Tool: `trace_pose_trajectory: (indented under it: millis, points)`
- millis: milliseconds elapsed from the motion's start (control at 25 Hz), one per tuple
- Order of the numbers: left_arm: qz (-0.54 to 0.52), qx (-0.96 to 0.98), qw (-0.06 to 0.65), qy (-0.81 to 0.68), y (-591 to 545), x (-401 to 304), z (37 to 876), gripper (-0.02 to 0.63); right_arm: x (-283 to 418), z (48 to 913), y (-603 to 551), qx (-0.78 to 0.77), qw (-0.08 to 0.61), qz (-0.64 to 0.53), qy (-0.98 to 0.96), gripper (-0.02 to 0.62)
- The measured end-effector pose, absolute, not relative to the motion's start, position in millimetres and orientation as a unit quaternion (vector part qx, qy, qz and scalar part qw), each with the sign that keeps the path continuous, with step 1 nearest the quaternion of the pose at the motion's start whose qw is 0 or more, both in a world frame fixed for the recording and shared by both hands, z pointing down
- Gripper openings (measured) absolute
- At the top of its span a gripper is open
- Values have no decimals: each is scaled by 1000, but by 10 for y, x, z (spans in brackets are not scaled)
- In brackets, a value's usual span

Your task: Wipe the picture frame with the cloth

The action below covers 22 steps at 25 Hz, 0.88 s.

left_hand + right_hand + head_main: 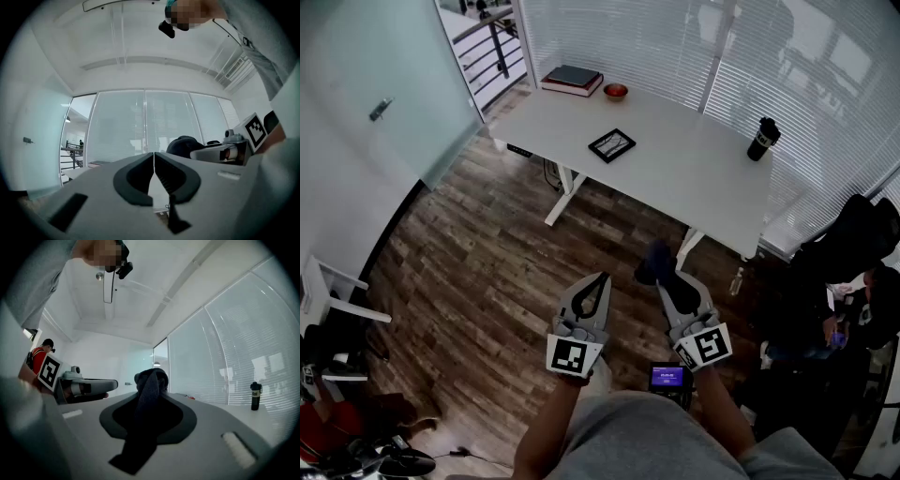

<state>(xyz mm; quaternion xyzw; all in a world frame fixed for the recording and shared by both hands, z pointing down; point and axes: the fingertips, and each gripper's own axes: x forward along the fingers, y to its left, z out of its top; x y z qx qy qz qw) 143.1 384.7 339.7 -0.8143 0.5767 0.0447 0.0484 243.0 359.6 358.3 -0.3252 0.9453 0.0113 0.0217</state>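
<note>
A: Where is the picture frame [611,144] at this moment?

B: It lies flat on the white tabletop [694,173], in the left half, well apart from both grippers. The grippers are held over the wooden floor [478,253], on the near side of the tabletop, and both of them point toward it.

A: And the cloth?

B: The dark cloth [149,397] is in the right gripper [666,284]. The jaws are closed on it. A bunch of the cloth sticks out beyond the tips, and a strip of it hangs back between the jaws toward the camera. So the cloth is also well apart from the frame.

A: What about the left gripper [153,158]?

B: It holds nothing. Its jaws are pressed together, with only a thin line between them. It is just beside the right gripper, on its left side, and at about the same height.

A: Which other things are on the tabletop?

B: A stack of books [573,79] lies at the far left corner, and a small red bowl [616,91] is just beside it. A black bottle [763,139] stands upright toward the right side. The frame lies apart from all three, nearer to the bowl than to the bottle.
</note>
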Motion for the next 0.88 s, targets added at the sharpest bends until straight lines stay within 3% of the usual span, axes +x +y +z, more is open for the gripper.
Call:
trace_pose_trajectory:
  millis: [160,480,880]
  points:
    - [28,-820,55,569,3411,1119,3463,18,2140,3616,3135,-314,34,-14,949,95]
    - [16,-839,31,543,2644,413,3704,107,1620,3713,2240,-341,25,-28,939,101]
    - [9,-854,11,520,1732,-28,3952,140,1442,3742,1216,-373,23,-47,926,103]
